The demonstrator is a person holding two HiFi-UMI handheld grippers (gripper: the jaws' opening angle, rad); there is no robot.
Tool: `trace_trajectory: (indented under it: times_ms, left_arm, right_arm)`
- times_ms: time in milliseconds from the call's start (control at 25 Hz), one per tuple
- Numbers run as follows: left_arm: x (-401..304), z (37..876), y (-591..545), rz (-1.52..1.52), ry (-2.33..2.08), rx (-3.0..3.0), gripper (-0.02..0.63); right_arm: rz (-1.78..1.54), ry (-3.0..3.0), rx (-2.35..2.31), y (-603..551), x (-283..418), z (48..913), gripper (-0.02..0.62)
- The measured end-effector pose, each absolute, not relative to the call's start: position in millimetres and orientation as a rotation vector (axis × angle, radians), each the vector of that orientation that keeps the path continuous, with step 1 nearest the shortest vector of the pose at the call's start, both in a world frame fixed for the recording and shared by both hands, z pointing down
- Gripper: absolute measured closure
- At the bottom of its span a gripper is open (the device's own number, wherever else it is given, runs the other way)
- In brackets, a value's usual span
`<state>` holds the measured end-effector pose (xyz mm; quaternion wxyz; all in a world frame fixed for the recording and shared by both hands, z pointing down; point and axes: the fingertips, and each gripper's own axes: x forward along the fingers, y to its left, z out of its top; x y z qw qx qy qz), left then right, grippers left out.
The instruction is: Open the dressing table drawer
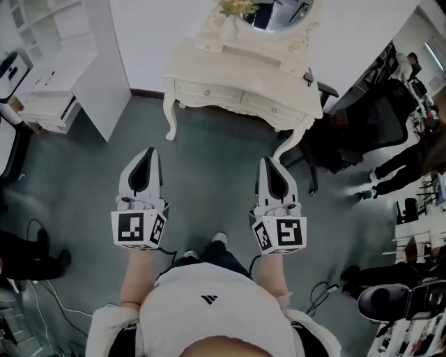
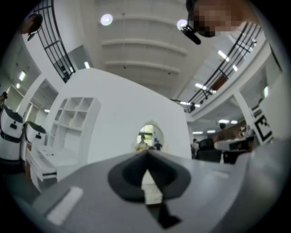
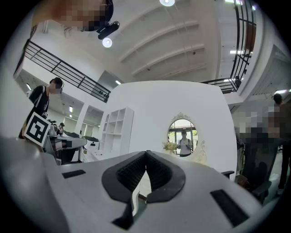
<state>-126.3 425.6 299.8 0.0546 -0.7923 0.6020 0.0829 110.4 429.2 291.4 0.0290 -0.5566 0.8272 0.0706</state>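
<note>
The cream dressing table (image 1: pixel 230 66) stands against the white wall ahead, and its drawers (image 1: pixel 209 92) with small knobs are closed. My left gripper (image 1: pixel 148 153) and right gripper (image 1: pixel 269 162) are held side by side over the grey floor, well short of the table and pointing at it. Both are shut with nothing between the jaws. In the left gripper view the closed tips (image 2: pixel 146 154) line up below the oval mirror (image 2: pixel 150 136). In the right gripper view the closed tips (image 3: pixel 146 153) sit left of the mirror (image 3: pixel 183 136).
A white shelf unit (image 1: pixel 63 63) stands at the left. A black office chair (image 1: pixel 362 132) stands close to the table's right end. Flowers in a vase (image 1: pixel 233 12) are on the tabletop. Cables (image 1: pixel 42 293) lie on the floor behind me. People stand at the far right.
</note>
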Motion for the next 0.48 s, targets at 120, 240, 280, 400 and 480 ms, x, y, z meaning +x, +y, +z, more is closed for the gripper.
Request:
trace_trajectory:
  times_ms: [120,240,280,400,480]
  left_arm:
    - [-125.4,296.8,428.8,0.243,1.822,-2.404,0.597]
    - [-122.4,296.1,429.7,0.238,1.817,-2.404,0.597]
    - [-121.1,296.9,429.3,0.240,1.819,-2.404,0.597]
    - [-117.3,298.9,426.4,0.243,1.824,-2.405,0.597]
    - [-114.9,299.2,424.2,0.240,1.824,-2.406,0.597]
  right_arm:
    - [0.218,2.548,-1.722,433.3,112.0,291.0,0.600]
    - [0.215,2.546,-1.723,434.5,114.2,291.1,0.601]
    - [0.215,2.546,-1.722,434.0,115.6,291.3,0.601]
    - [0.215,2.551,-1.718,430.6,118.7,291.0,0.601]
    - [0.215,2.552,-1.715,428.0,120.2,291.2,0.601]
